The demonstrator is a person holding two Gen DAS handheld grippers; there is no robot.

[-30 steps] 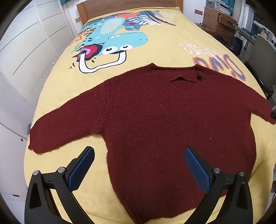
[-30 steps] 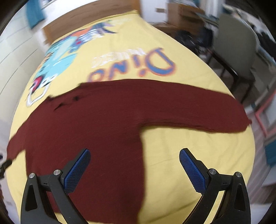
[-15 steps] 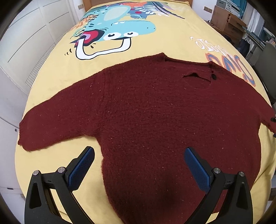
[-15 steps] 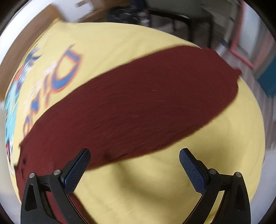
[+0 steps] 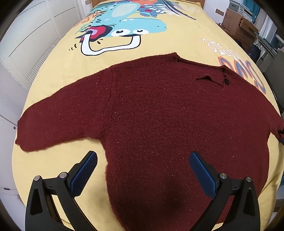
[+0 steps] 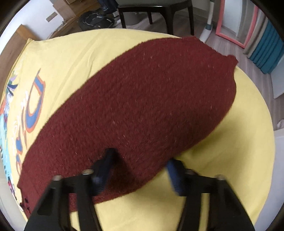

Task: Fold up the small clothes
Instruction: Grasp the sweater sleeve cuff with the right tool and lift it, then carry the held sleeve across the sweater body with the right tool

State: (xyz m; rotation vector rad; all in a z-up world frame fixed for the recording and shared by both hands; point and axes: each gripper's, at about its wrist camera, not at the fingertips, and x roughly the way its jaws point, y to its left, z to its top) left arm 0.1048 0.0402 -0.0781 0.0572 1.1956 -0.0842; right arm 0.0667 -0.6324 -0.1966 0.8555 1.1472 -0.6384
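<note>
A dark red knitted sweater (image 5: 159,115) lies flat and spread out on a yellow bedspread (image 5: 186,40) printed with a cartoon dinosaur (image 5: 124,23) and large orange-and-blue letters (image 5: 248,71). In the left wrist view the collar points away from the camera, one sleeve reaches out toward the left edge of the bed, and the hem lies nearest the camera. A small dark button (image 5: 226,81) sits by a slit at the neckline.

The left gripper (image 5: 142,175) hangs above the lower part of the sweater with its fingers spread wide and nothing between them. Its left blue pad (image 5: 83,175) is over bare bedspread just beside the sweater's side edge, and its right pad (image 5: 202,175) is over the knit.

In the right wrist view the other sleeve (image 6: 142,106) runs diagonally across the bedspread (image 6: 239,160), its cuff toward the upper right near the edge of the bed. The right gripper (image 6: 140,170) is low at the near edge of this sleeve, its fingers blurred and part-way closed with a clear gap between them. Its left finger (image 6: 104,167) looks to be on the knit, and its right finger (image 6: 174,177) is just off the sleeve's edge over the yellow cloth; whether any fabric is pinched cannot be told.

Past the bed are a dark chair (image 6: 156,10), wooden flooring, a pink frame (image 6: 236,21) and teal curtains (image 6: 268,53). White cupboard doors (image 5: 26,35) stand to the left of the bed
</note>
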